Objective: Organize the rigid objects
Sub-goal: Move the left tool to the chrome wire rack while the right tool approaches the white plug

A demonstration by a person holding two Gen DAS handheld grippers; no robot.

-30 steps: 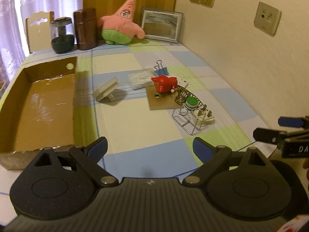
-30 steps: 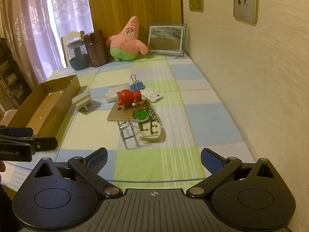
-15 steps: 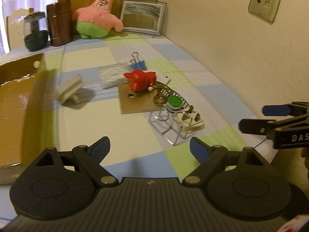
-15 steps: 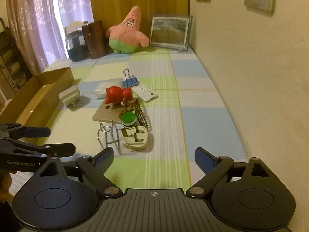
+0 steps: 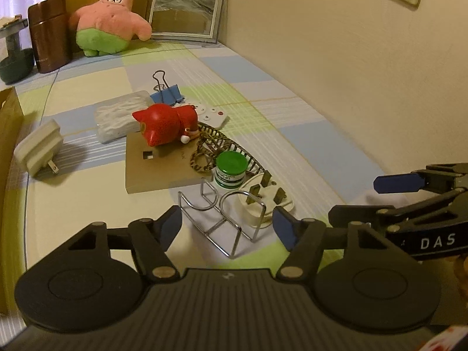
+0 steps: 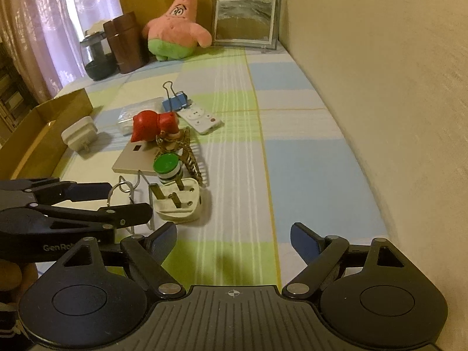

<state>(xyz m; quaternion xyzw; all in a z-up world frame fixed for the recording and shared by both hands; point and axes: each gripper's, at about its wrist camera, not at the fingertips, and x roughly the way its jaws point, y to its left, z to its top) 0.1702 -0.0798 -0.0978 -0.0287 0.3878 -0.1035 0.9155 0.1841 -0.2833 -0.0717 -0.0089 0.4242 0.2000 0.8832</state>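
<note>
Hovering with jaws spread wide: left gripper [image 5: 226, 226] just short of wire rack [image 5: 218, 222], right gripper [image 6: 234, 238] over bare tablecloth [image 6: 307, 161]. Crowding behind the rack: white plug [image 5: 264, 201], green-capped bottle [image 5: 231, 169], red figurine [image 5: 165, 125]. Showing only at right wrist: cardboard box [image 6: 38, 134], partly cut off.

Lighting: dim, warm yellowish indoor cast in both views. Daylight source: curtained window [image 6: 44, 38] at far left, overexposed, pinkish-white. Shadows: soft, falling right of white plug [image 6: 178, 201] and right of white charger [image 5: 38, 149]. Glare: faint reflections on picture frame [image 6: 244, 20] glass. Distortion: strong fisheye bending, wall [image 5: 336, 58] curved, black vignette at corners. Sharpness: centre fairly crisp, edges soft; slight grain throughout.
</note>
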